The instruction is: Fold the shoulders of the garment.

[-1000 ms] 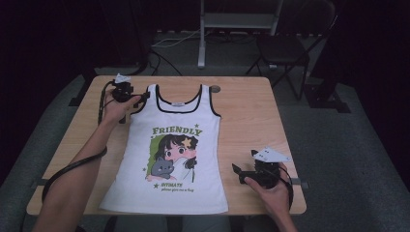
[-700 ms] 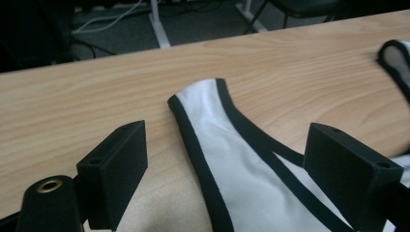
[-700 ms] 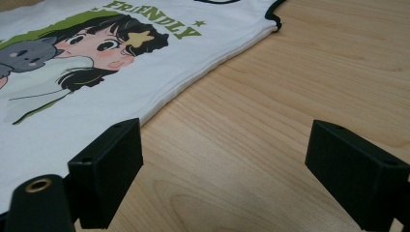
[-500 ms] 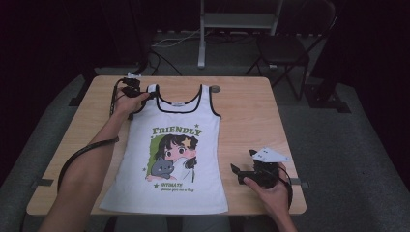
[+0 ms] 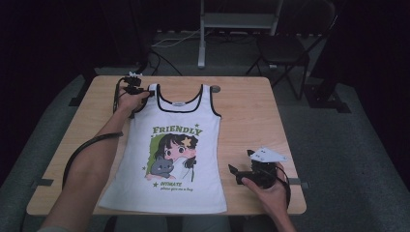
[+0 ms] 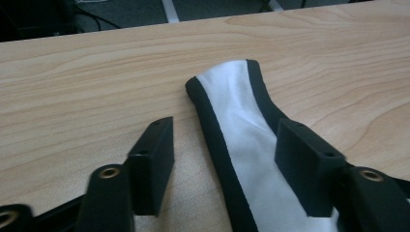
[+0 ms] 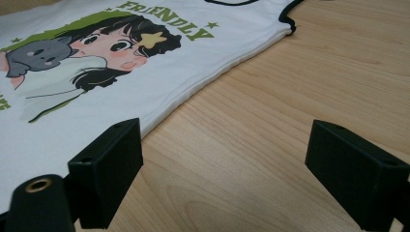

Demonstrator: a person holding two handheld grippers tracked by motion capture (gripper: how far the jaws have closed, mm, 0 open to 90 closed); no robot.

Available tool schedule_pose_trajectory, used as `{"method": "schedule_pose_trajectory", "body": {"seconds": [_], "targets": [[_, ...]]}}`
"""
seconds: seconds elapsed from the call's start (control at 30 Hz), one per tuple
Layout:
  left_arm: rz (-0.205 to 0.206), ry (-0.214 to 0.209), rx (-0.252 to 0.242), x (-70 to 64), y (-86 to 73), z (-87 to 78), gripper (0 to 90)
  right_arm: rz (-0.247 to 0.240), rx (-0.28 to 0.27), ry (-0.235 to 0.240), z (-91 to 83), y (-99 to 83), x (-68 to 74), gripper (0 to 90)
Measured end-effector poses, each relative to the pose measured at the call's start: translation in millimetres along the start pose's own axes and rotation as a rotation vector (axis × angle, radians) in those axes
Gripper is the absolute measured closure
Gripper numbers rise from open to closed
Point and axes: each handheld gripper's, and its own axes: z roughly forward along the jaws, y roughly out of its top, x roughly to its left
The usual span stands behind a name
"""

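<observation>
White tank top (image 5: 174,150) lying flat, print upward, on the wooden desk (image 5: 246,111); left gripper (image 5: 137,88) at the garment's far left shoulder strap (image 6: 237,125), its fingers (image 6: 152,164) spread apart with the strap lying between them, not clamped; right gripper (image 5: 251,173) resting on bare desk just beside the hem's right corner, fingers (image 7: 109,169) wide, holding nothing; a dark chair (image 5: 285,48) and a metal stand (image 5: 237,21) beyond the far edge.
</observation>
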Motion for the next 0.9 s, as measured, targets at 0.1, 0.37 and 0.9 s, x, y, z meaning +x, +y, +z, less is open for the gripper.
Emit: {"method": "schedule_pose_trajectory", "body": {"seconds": [0.1, 0.37, 0.9], "targets": [[0.007, -0.001, 0.011, -1.4, 0.7, 1.5, 46.0, -0.001, 0.0, 0.001, 0.0, 0.0, 0.1, 12.8], [0.042, 0.004, 0.014, -4.0, 2.0, 2.5, 65.1, -0.005, 0.001, 0.003, 0.3, -0.1, 0.4, 12.8], [-0.044, -0.121, 0.019, -5.9, 8.7, -2.7, 84.0, -0.004, 0.001, 0.001, 0.6, -0.3, -0.6, 12.8]]}}
